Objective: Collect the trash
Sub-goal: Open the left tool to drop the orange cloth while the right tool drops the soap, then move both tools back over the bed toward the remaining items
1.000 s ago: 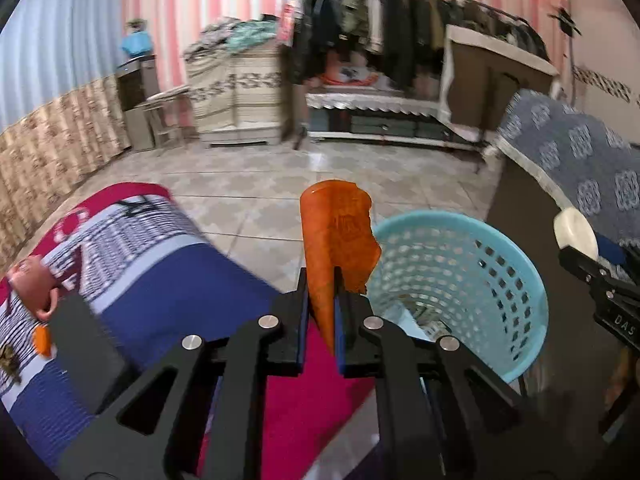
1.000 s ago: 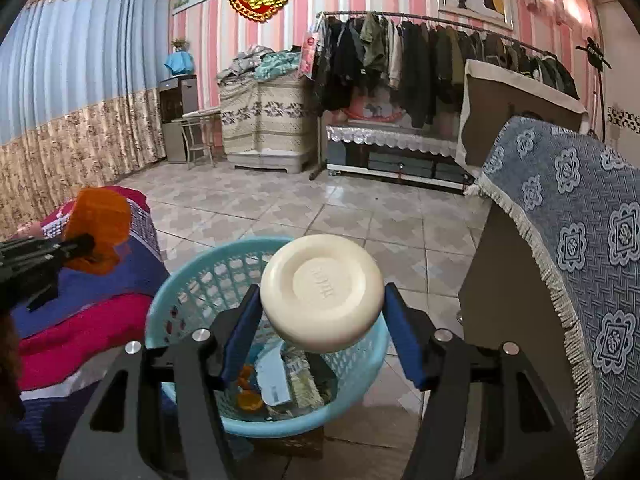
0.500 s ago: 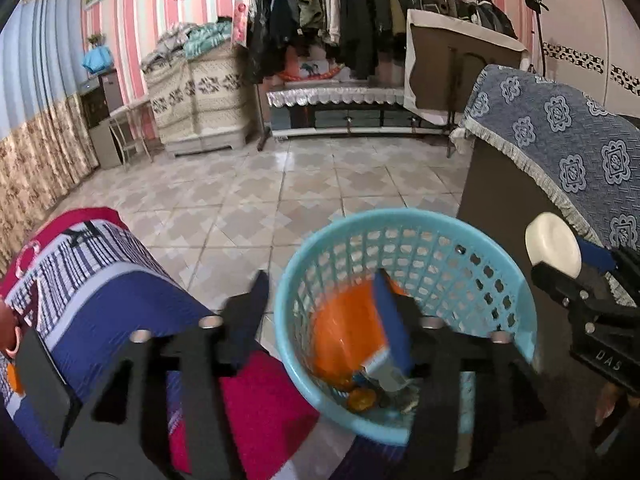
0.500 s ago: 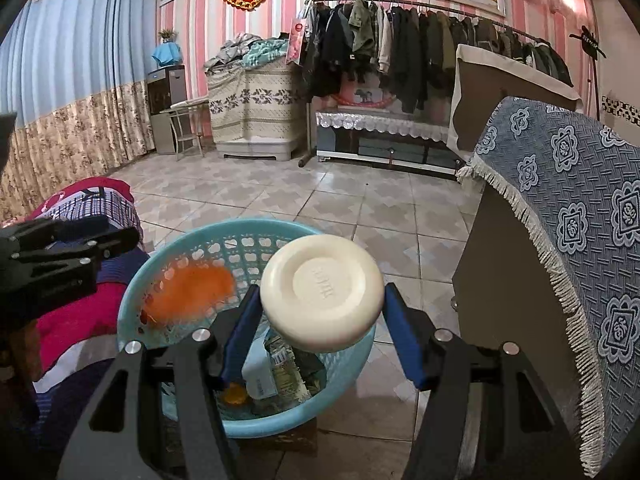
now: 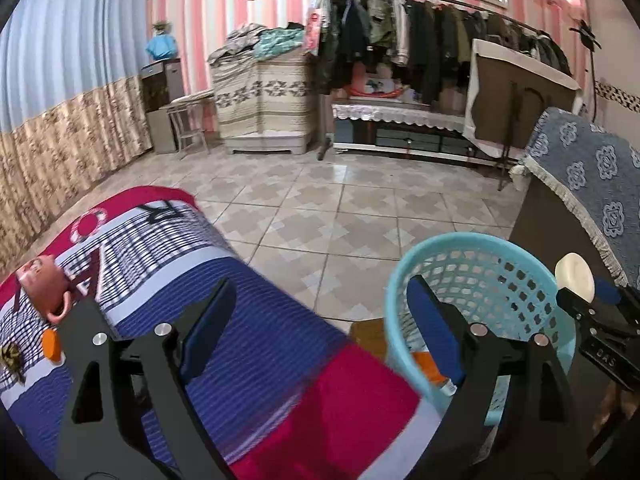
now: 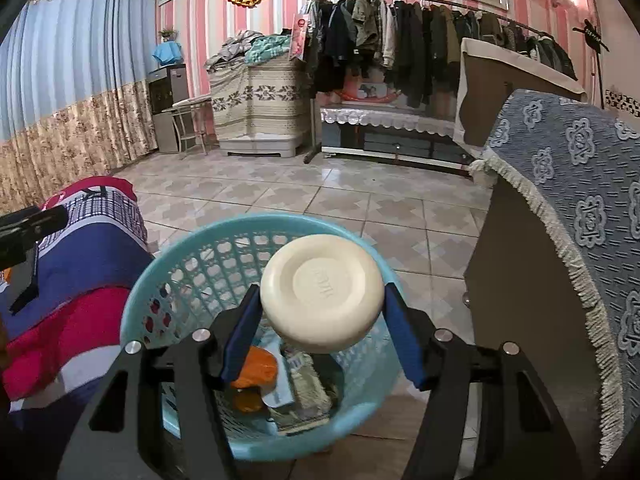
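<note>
Cream lid (image 6: 322,299): gripped by right gripper (image 6: 320,334) fingers, above teal basket (image 6: 192,248).
Left gripper (image 5: 316,330): fingers spread, empty.
Orange wrapper (image 6: 256,370): inside basket.

At lower left of the left wrist view we see a bed under a red, white and blue striped blanket (image 5: 256,344); a pink ceramic mug (image 5: 44,290) lies on it near the left edge. At right, a turquoise perforated plastic basket (image 5: 492,280) stands on beige patterned floor tiles (image 5: 352,204).
</note>
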The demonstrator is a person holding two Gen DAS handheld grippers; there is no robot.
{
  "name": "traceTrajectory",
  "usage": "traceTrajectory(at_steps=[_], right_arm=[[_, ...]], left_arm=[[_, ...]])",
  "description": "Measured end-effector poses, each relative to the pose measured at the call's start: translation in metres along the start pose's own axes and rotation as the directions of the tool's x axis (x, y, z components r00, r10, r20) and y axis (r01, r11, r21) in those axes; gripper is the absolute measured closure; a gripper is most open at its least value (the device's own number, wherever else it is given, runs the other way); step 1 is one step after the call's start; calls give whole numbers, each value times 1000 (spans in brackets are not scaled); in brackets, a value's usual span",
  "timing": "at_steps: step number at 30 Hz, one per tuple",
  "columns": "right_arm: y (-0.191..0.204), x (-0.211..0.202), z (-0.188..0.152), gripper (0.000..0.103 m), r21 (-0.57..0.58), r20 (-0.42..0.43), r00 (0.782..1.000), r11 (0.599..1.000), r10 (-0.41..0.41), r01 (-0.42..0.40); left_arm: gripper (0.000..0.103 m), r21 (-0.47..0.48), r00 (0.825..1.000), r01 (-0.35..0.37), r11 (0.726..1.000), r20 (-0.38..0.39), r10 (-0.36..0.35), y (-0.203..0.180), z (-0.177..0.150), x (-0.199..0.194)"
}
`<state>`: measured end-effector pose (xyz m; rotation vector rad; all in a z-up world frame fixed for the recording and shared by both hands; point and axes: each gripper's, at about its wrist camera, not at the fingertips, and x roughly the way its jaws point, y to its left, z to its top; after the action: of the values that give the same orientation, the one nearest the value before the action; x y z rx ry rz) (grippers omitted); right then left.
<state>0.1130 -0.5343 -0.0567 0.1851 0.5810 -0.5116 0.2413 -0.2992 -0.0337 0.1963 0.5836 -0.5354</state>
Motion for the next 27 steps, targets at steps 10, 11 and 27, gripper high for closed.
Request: traceTrajectory(at_steps=[10, 11, 27], right_arm=[[22, 12, 13, 28, -25, 12, 1000, 1000, -4, 4], [24, 10, 17, 25, -27, 26, 1000, 1000, -11, 12], [55, -24, 15, 9, -46, 56, 998, 998, 37, -35]], left_arm=[[16, -29, 996, -88, 996, 9, 89, 35, -13, -27], [15, -34, 996, -93, 995, 10, 93, 39, -15, -30], [14, -156, 979, -200, 967, 18, 205, 112, -32, -89]])
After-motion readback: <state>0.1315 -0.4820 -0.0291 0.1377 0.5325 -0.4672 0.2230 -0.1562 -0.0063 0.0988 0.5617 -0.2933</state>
